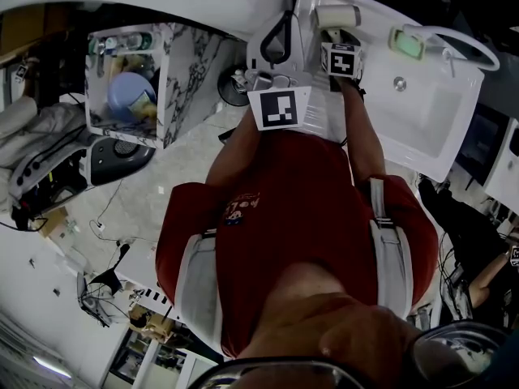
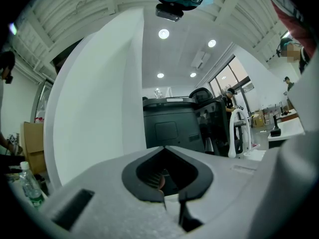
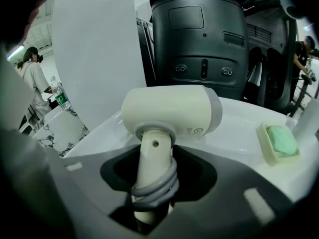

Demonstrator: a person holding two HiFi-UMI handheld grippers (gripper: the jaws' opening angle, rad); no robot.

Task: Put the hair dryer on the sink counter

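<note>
Seen from the head camera, a person in a red shirt stands at a white sink counter (image 1: 375, 65), a gripper in each hand. The right gripper (image 3: 155, 173) pinches the handle of a cream hair dryer (image 3: 172, 111), a grey cord wound round the handle where the jaws close on it. The handle runs along the line of the jaws; the barrel lies crosswise beyond them, nozzle to the right. The dryer hangs low over the counter's back corner, left of the basin (image 1: 422, 116). Whether it touches the surface cannot be told. The counter lies ahead of and below the dryer, so a short drop would probably seat it.

The left gripper (image 2: 169, 173) is just beside it on the left, jaws pressed together on nothing.

A green soap in its dish (image 3: 280, 142) sits well right of the dryer, with bare counter between. A black machine (image 3: 199, 39) stands behind the counter, and a marble shelf unit (image 1: 182, 71) to its left.
</note>
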